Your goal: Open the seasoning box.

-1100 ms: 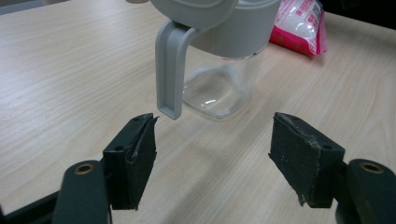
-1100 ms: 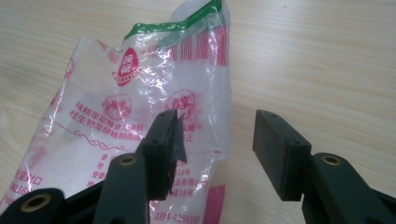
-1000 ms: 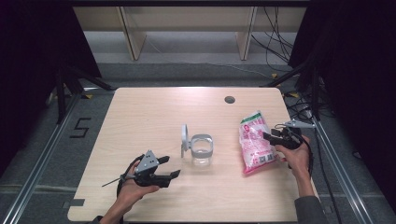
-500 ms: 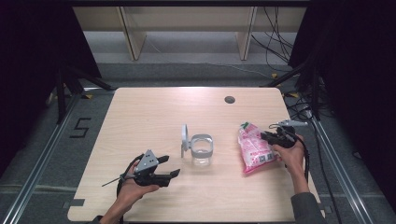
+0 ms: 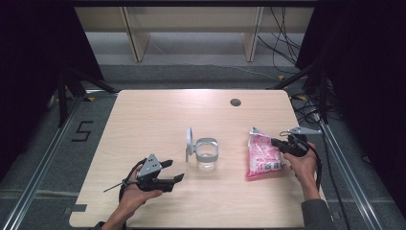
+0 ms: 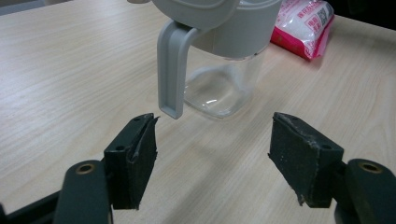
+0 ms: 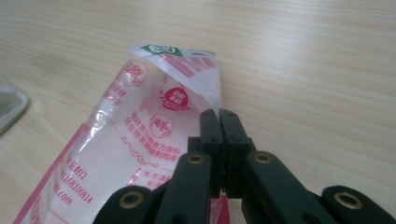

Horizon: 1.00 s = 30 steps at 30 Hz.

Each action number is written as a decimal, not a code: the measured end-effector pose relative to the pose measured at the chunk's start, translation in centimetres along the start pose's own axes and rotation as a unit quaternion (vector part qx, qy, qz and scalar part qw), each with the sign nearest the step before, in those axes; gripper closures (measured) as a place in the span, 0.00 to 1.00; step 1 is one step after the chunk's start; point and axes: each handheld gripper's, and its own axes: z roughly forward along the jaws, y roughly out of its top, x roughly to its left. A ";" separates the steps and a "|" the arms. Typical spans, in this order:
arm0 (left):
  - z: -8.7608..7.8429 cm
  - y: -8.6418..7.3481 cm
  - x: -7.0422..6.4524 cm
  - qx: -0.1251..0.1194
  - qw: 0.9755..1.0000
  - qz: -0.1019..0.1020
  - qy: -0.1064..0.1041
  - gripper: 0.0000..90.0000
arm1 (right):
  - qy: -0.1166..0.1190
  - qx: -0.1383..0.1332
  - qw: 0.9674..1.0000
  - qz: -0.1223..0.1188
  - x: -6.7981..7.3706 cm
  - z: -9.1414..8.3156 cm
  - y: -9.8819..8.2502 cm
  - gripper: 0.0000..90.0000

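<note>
Hidden: your right gripper (image 5: 276, 142) covered the bag's right edge; in the right gripper view the bag's lower end was cut off and its print was too blurred to read.
Right tool: you had its jaws pressed together, pinching the pink-and-white bag (image 5: 262, 157) (image 7: 140, 140) at its side.
Left tool: your left gripper (image 5: 173, 171) (image 6: 212, 149) was spread wide, holding nothing, pointing at the clear jug (image 5: 206, 153) (image 6: 224, 60).
Jug: mid-table, grey lid (image 5: 189, 140) up; its grey handle (image 6: 170, 70) hung just beyond your left jaw.
Bag: right of the jug, near the table's right edge.
Open room: the far half of the table (image 5: 158, 115) was bare save a dark round hole (image 5: 235, 102).
Surroundings: light wood top, grey floor, cables far right.
</note>
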 end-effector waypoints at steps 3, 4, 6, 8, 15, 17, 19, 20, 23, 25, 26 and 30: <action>-0.1 -0.1 0.0 0.000 1.000 0.002 -0.003 0.35 | 0.006 -0.016 1.000 -0.015 0.2 -1.1 -0.5 1.00; -0.2 0.0 0.0 -0.001 1.000 0.004 -0.002 0.35 | 0.002 -0.018 1.000 -0.001 0.7 -1.4 -0.8 1.00; -0.3 0.0 0.0 -0.005 1.000 0.003 -0.002 0.35 | 0.004 -0.015 1.000 -0.007 1.0 -2.1 -1.3 1.00; -0.4 0.1 0.0 -0.004 1.000 0.001 0.002 0.35 | 0.003 -0.017 1.000 -0.006 1.5 -2.9 -1.8 1.00; -0.4 0.0 -0.1 0.002 1.000 0.004 0.003 0.35 | 0.038 -0.035 0.999 0.004 3.2 -4.5 -3.3 1.00; -0.2 -0.1 -0.2 -0.001 1.000 0.002 -0.004 0.35 | 0.051 -0.033 0.998 -0.001 3.8 -4.9 -3.8 1.00; -0.2 -0.1 -0.1 0.003 1.000 0.007 -0.002 0.35 | 0.055 -0.034 0.998 -0.002 4.2 -5.0 -4.0 1.00; -0.2 -0.2 -0.1 0.003 1.000 0.002 -0.003 0.35 | 0.056 -0.036 0.998 -0.013 4.2 -5.1 -4.1 1.00; -0.3 -0.2 -0.1 0.002 1.000 0.002 -0.003 0.35 | 0.054 -0.035 0.998 -0.010 4.6 -5.2 -4.4 1.00; -0.3 -0.2 -0.1 0.002 1.000 0.002 0.002 0.35 | 0.060 -0.035 0.998 -0.010 4.8 -5.5 -4.6 1.00; -0.4 -0.2 -0.1 -0.001 1.000 -0.002 -0.003 0.35 | 0.060 -0.030 0.998 0.012 5.2 -5.7 -4.8 1.00; -0.5 -0.3 0.0 0.001 1.000 -0.002 0.006 0.35 | 0.051 -0.038 0.998 -0.005 5.0 -5.9 -5.3 0.99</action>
